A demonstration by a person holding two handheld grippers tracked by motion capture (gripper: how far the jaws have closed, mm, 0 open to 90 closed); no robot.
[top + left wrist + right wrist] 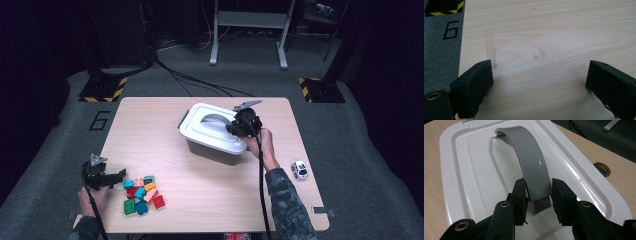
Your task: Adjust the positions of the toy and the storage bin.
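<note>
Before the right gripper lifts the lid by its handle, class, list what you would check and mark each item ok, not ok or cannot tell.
1. Grey handle sits between the right gripper fingers: ok.
2. Fingers pressing firmly on the handle: cannot tell; a slight gap shows on one side.
3. Handle raised off the white lid: ok.
4. Lid latches released from the box: cannot tell.
5. Left gripper open, over bare table: ok.
6. Blocks and toy car apart from the box: ok.
</note>
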